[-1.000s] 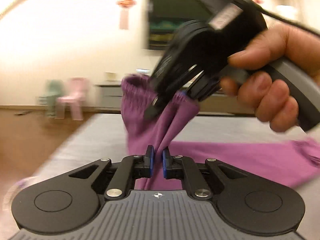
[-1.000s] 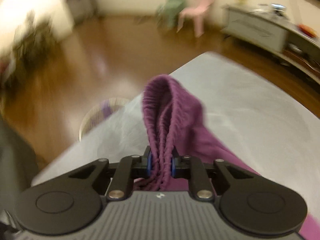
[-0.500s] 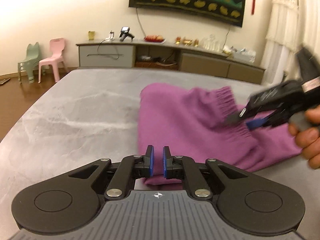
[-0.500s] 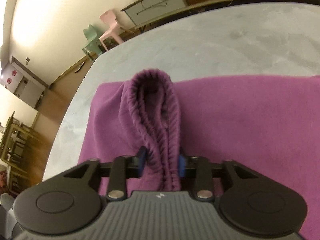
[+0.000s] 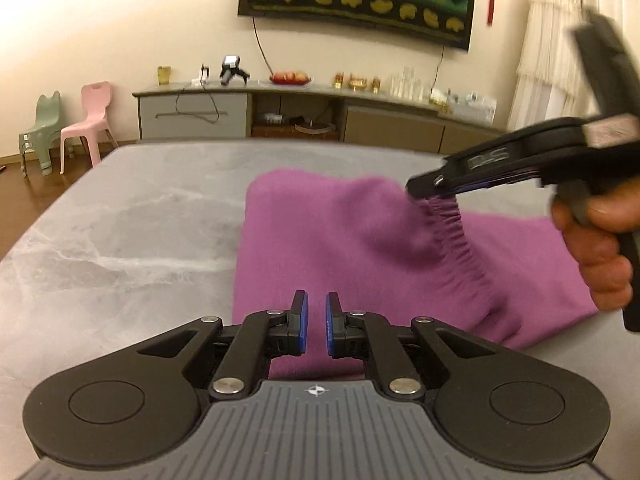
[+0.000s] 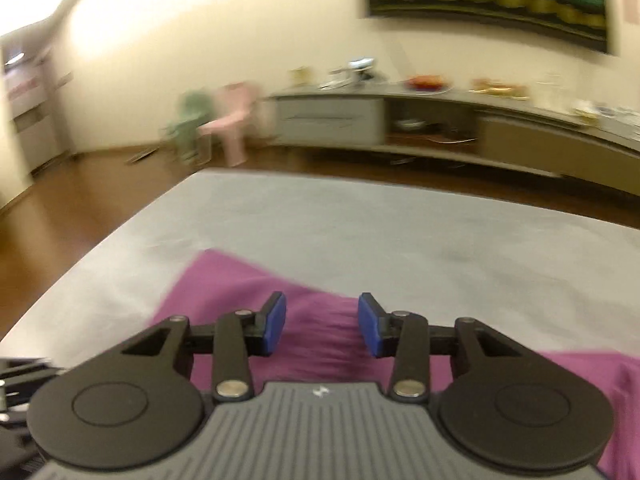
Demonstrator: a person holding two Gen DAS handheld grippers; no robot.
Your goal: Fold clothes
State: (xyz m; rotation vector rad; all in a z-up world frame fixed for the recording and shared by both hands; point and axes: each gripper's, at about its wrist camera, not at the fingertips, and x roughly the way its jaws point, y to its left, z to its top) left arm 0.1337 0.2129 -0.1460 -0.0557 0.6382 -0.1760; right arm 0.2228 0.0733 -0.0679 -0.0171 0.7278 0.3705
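Note:
A purple garment (image 5: 340,248) lies folded over on the grey marble table (image 5: 120,240). Its ribbed cuff (image 5: 460,236) rises toward my right gripper (image 5: 430,189), which appears at the right of the left wrist view. In the blurred right wrist view the right gripper (image 6: 322,330) has its jaws wide apart over the garment (image 6: 312,344), nothing between the pads. My left gripper (image 5: 314,328) hovers over the garment's near edge with a narrow gap between its blue pads, empty.
A long sideboard (image 5: 312,116) with small items stands against the far wall under a dark hanging. A pink chair (image 5: 86,124) and a green chair (image 5: 38,128) stand on the wooden floor at left. The table's left edge (image 5: 52,200) is near.
The right gripper opened and let go of the ribbed cuff, then swung up and away. The left gripper let go of the cloth earlier and its pads have parted slightly. The garment settled on the table.

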